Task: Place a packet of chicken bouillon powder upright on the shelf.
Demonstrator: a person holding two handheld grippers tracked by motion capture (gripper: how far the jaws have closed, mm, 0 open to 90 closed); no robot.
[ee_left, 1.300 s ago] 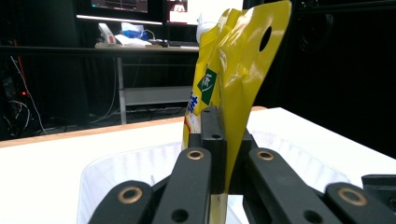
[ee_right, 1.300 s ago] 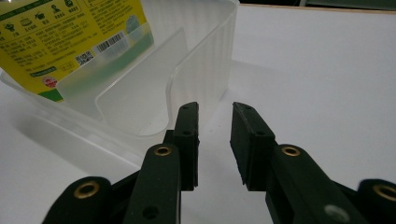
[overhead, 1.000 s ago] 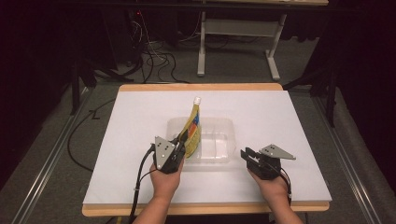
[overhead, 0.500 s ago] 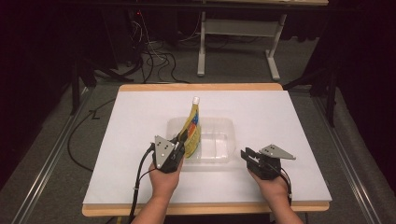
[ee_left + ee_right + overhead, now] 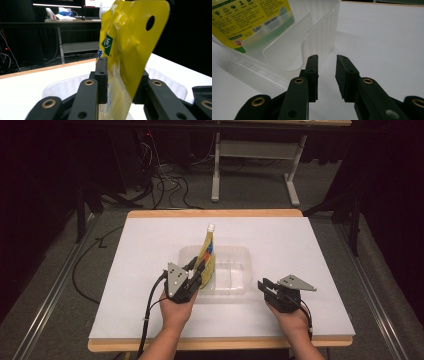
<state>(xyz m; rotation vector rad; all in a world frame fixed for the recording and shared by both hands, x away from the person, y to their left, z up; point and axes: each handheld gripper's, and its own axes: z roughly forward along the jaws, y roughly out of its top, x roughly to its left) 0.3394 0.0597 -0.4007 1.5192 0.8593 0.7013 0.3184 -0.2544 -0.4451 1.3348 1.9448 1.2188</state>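
A yellow spouted pouch (image 5: 207, 255) stands upright in the left end of a clear plastic bin (image 5: 235, 279) at the middle of the white table. My left gripper (image 5: 196, 270) is shut on the pouch's near edge; in the left gripper view the black jaws clamp the yellow pouch (image 5: 126, 47) from both sides. My right gripper (image 5: 264, 287) rests on the table just right of the bin, open with nothing between its jaws. In the right gripper view its fingertips (image 5: 313, 65) sit beside the bin's corner (image 5: 319, 32), and the pouch's printed back (image 5: 247, 17) shows through the bin wall.
The white sheet (image 5: 150, 250) covers a wood-edged table (image 5: 215, 213). Beyond the far edge stand a white desk frame (image 5: 255, 155) and loose cables (image 5: 160, 180) on the dark floor. A cable (image 5: 147, 315) trails from my left gripper.
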